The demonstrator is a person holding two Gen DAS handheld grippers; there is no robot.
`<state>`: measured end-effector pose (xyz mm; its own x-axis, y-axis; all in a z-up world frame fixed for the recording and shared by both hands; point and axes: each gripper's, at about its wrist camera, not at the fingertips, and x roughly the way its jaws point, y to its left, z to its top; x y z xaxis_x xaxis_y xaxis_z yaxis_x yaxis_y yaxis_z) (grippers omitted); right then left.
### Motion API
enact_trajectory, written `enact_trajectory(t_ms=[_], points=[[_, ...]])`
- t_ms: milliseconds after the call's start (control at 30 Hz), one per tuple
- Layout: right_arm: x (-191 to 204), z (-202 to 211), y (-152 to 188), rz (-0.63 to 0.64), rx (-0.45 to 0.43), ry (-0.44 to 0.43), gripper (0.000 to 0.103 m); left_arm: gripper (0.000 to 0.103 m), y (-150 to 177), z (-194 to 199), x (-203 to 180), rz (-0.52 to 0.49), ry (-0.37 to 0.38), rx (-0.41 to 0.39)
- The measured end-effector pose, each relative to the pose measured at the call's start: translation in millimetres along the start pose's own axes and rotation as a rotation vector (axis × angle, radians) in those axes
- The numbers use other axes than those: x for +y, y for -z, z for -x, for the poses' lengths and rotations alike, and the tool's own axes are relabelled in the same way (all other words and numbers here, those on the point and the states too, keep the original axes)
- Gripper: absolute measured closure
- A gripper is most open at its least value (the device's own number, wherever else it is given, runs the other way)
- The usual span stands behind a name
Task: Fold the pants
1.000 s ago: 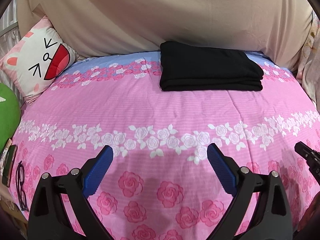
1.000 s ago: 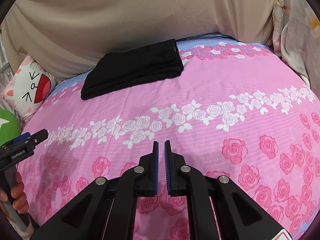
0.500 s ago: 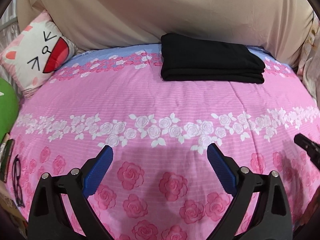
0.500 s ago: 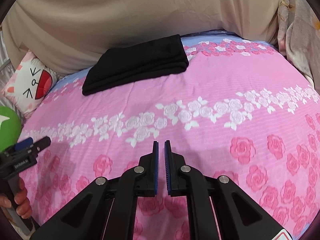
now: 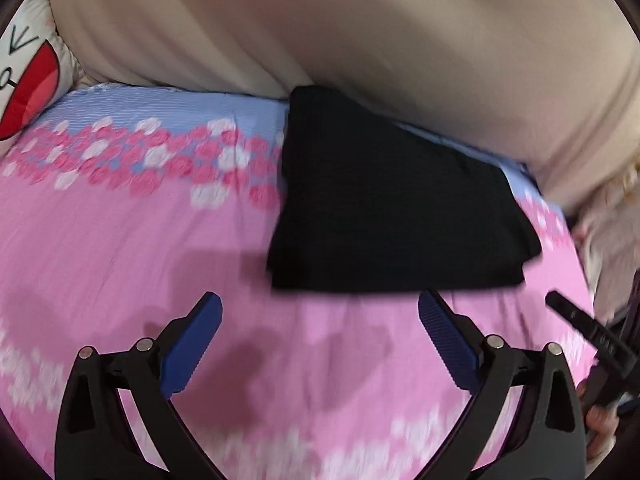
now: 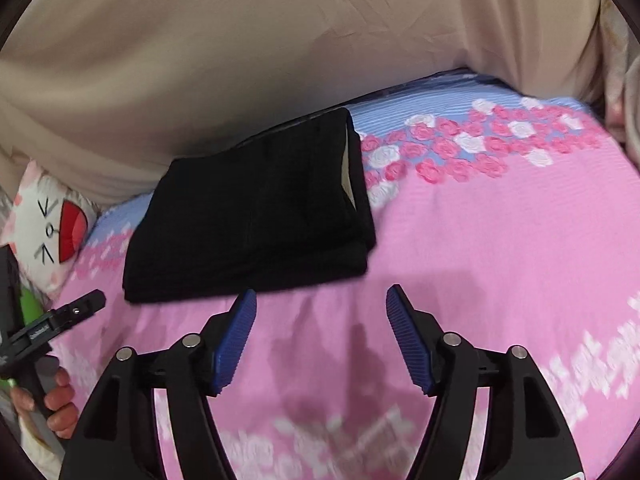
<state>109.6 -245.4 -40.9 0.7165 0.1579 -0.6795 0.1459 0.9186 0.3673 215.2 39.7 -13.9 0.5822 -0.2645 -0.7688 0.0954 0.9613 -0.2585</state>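
Both grippers have closed in on the folded black fabric pants [image 5: 394, 196], which filled far less of either view a second ago, and the right gripper [image 6: 320, 300], then pinched together, now shows daylight between its blue pads. Those jaws are opening, with nothing between them but bedsheet. The pants lie as a thick rectangular stack at the far edge of the pink rose-print bedsheet [image 5: 120, 240], backed against the beige draped cloth [image 5: 320, 20].

From the left gripper [image 5: 320, 300], whose jaws stand wide apart and empty, the stack sits at twelve to one o'clock, its near edge just beyond the fingertips. From the right gripper it sits at eleven o'clock, its near edge just beyond the left fingertip. The long axis runs across both views, roughly nine to three, tilted down to the right in the left view. Neither hand looks clearly nearer; each faces its own end of the near edge.

At nine o'clock in the right view a white cartoon-face pillow [image 6: 48, 224] rests on the bed's edge.
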Motion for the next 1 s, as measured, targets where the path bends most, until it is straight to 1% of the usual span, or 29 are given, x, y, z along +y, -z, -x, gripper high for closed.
enact_trajectory(t_ms=[100, 167, 200, 233, 267, 300, 333, 367, 400, 433, 467, 500, 600, 667, 733, 767, 800, 833, 867, 900, 933, 967, 1000], points=[[-9.0, -26.1, -18.3, -0.074, 0.025, -0.025, 0.036, 0.006, -18.4, -36.1, 9.2, 0.056, 0.028, 0.069], [-14.8, -43.7, -24.1, -0.118, 0.048, -0.052, 0.036, 0.007, -21.0, -53.1, 13.9, 0.086, 0.05, 0.095], [-19.1, -53.4, -24.8, -0.154, 0.066, -0.086, 0.036, 0.008, -21.4, -60.1, 16.1, 0.098, 0.064, 0.107], [-21.8, -58.8, -24.3, -0.177, 0.075, -0.11, 0.036, 0.008, -21.0, -62.1, 16.5, 0.098, 0.068, 0.101], [-23.3, -63.9, -23.2, -0.194, 0.078, -0.128, 0.036, 0.024, -20.3, -61.6, 12.9, 0.071, 0.073, 0.076], [-23.7, -66.4, -21.8, -0.197, 0.069, -0.133, 0.039, 0.036, -19.8, -64.0, 9.1, 0.046, 0.098, 0.095], [-21.3, -67.1, -21.0, -0.178, 0.056, -0.132, 0.046, 0.041, -19.2, -62.4, 6.6, 0.035, 0.083, 0.088], [-18.3, -66.1, -20.4, -0.158, 0.053, -0.135, 0.067, 0.054, -18.3, -60.1, 4.7, 0.03, 0.088, 0.084], [-14.7, -62.0, -20.2, -0.143, 0.046, -0.16, 0.078, 0.068, -17.7, -54.7, 1.3, 0.015, 0.091, 0.073], [-13.2, -57.6, -21.1, -0.141, 0.039, -0.172, 0.08, 0.072, -17.4, -50.1, -0.9, 0.005, 0.083, 0.069], [-10.9, -51.6, -22.0, -0.132, 0.03, -0.172, 0.085, 0.079, -17.0, -44.6, -2.0, 0.001, 0.084, 0.066], [-8.1, -43.7, -21.8, -0.121, 0.022, -0.171, 0.092, 0.082, -16.1, -35.1, -1.1, 0.012, 0.101, 0.056], [-7.5, -14.6, -18.6, -0.115, -0.013, -0.167, 0.099, 0.084, -9.2, -14.2, 1.6, 0.035, 0.118, 0.051], [-16.5, 2.3, -10.7, -0.122, -0.013, -0.171, 0.099, 0.084, 3.1, -3.5, 3.2, 0.029, 0.115, 0.07], [-21.8, 3.6, -2.0, -0.093, 0.017, -0.134, 0.094, 0.082, 13.4, -0.6, 3.7, 0.015, 0.108, 0.074], [-23.4, 3.3, 1.9, -0.086, 0.025, -0.118, 0.087, 0.078, 15.6, -0.9, 4.6, 0.012, 0.098, 0.074], [-25.7, 3.4, 4.4, -0.091, 0.026, -0.109, 0.062, 0.072, 18.4, -0.9, 6.6, 0.013, 0.083, 0.069], [-28.1, 5.5, 5.7, -0.114, 0.019, -0.11, 0.046, 0.07, 17.9, -2.0, 8.9, 0.019, 0.078, 0.063], [-28.4, 7.5, 5.8, -0.125, 0.003, -0.112, 0.029, 0.057, 18.3, -1.8, 11.0, 0.033, 0.079, 0.057], [-29.2, 10.9, 4.6, -0.129, -0.022, -0.113, 0.028, 0.036, 15.6, -2.7, 12.6, 0.041, 0.088, 0.058], [-26.8, 12.1, 2.4, -0.12, -0.035, -0.114, 0.027, 0.027, 15.7, -2.7, 13.7, 0.05, 0.095, 0.053], [-22.4, 10.0, 2.0, -0.113, -0.03, -0.115, 0.023, 0.021, 13.2, -3.2, 15.2, 0.059, 0.089, 0.041], [-20.0, 2.2, -1.8, -0.112, -0.015, -0.106, 0.023, 0.02, 10.2, -5.3, 12.1, 0.049, 0.072, 0.034]])
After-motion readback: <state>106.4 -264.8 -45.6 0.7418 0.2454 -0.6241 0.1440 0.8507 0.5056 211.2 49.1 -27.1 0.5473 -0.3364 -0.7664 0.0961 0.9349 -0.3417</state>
